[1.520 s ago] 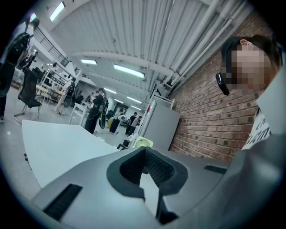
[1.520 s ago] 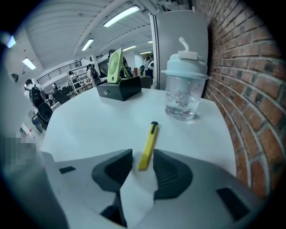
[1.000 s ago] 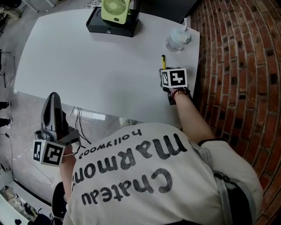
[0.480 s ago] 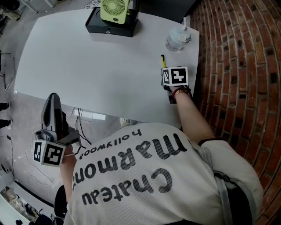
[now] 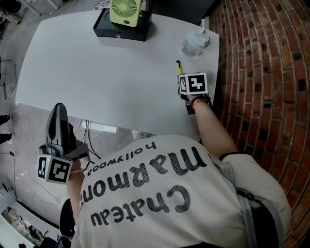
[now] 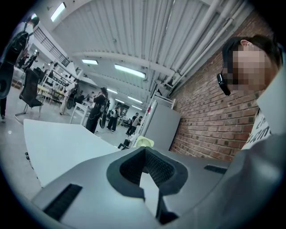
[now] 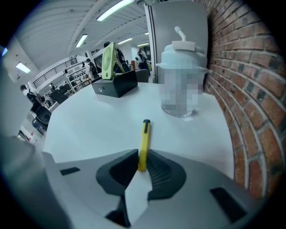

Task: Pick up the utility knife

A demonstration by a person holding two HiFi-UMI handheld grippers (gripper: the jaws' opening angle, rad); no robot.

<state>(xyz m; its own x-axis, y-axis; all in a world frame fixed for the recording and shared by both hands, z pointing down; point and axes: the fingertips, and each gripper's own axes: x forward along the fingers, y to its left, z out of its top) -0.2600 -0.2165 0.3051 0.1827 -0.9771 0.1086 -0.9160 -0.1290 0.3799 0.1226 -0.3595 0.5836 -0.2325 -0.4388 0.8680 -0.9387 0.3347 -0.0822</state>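
Note:
The yellow utility knife [image 7: 144,142] lies on the white table [image 5: 97,63] near its right edge, its black-tipped end pointing towards the bottle. My right gripper [image 7: 141,164] points steeply down at it, and its jaws have just been closing: both pads now press on the knife's near end. In the head view only the knife's far end [image 5: 179,66] shows beyond the right gripper's marker cube [image 5: 193,84]. My left gripper [image 5: 57,116] hangs off the table's front left, over the floor, shut with nothing between its jaws [image 6: 144,152].
A translucent bottle with a straw [image 5: 196,42] stands just beyond the knife at the table's far right. A black box [image 5: 121,29] carrying a green fan [image 5: 127,10] sits at the far edge. A brick wall [image 5: 261,72] runs close along the table's right side.

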